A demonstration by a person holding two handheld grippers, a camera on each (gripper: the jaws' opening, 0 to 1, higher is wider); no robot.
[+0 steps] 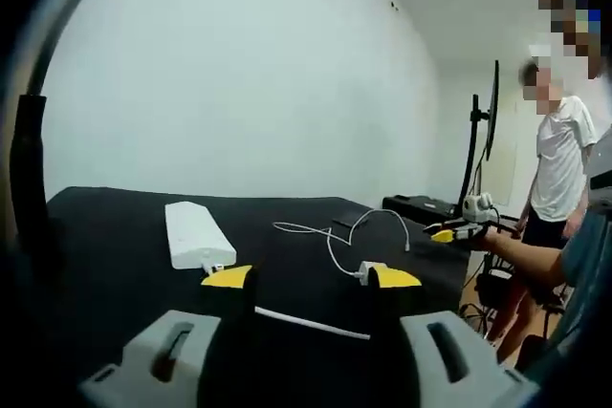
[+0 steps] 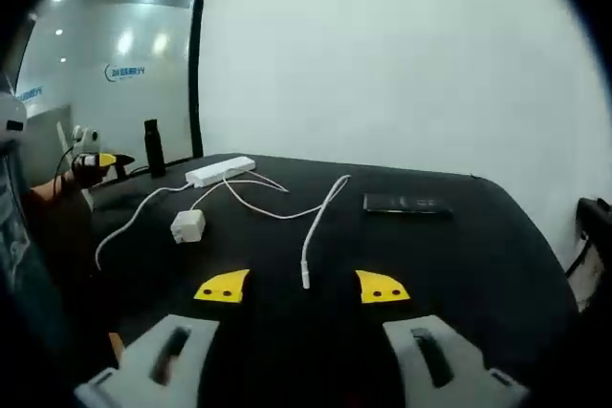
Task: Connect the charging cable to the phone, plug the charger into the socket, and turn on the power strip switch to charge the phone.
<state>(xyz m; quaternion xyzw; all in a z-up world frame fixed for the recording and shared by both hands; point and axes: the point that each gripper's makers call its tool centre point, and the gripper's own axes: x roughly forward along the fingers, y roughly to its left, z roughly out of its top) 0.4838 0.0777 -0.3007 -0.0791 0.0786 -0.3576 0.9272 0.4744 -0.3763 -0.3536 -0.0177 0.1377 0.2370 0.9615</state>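
Both claws spread, empty. Right gripper (image 2: 302, 288) just short of cable plug (image 2: 306, 281); phone (image 2: 407, 204) beyond, right. Risk: thin plug slips sideways if pinched off-centre.

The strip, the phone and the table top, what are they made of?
The strip looks like white hard plastic: smooth, evenly coloured, with rounded edges. The phone seems to have a glass face: flat, dark, with faint glints. The table top looks like black cloth or a matte mat: dull, with no reflections. I can't tell which.
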